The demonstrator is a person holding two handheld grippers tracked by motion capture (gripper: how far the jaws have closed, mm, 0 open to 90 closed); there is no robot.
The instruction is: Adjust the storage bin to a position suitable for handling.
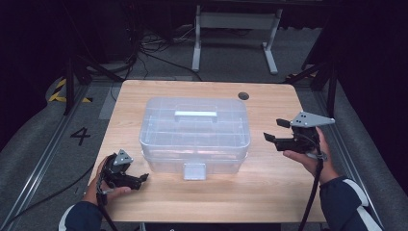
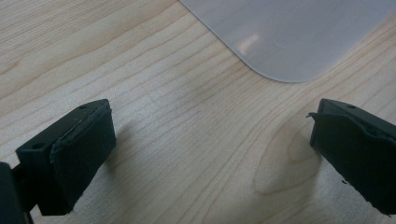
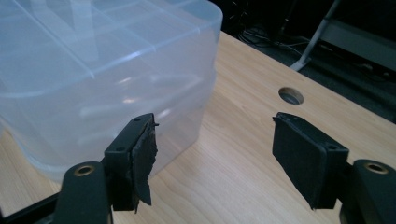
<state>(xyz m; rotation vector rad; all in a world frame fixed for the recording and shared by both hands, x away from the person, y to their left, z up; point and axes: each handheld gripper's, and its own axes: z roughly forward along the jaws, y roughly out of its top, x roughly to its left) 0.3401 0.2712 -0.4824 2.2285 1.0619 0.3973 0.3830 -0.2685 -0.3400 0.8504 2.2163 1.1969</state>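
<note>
A clear plastic storage box [image 1: 195,130] with a closed lid, a top handle [image 1: 195,114] and a front latch [image 1: 194,171] stands in the middle of the wooden table [image 1: 269,192]. My left gripper [image 1: 139,180] rests low on the table at the box's front left, open, with bare wood between its jaws [image 2: 210,149]; a rounded translucent corner of the box [image 2: 289,32] lies just ahead. My right gripper [image 1: 274,130] hangs above the table to the right of the box, open and empty [image 3: 215,158], its jaws pointing toward the box's right end [image 3: 93,70].
A round cable hole [image 1: 244,96] sits in the table's far right part, also in the right gripper view [image 3: 290,95]. Behind the table stand a white desk frame [image 1: 235,29] and loose cables on the floor. Bare wood surrounds the box.
</note>
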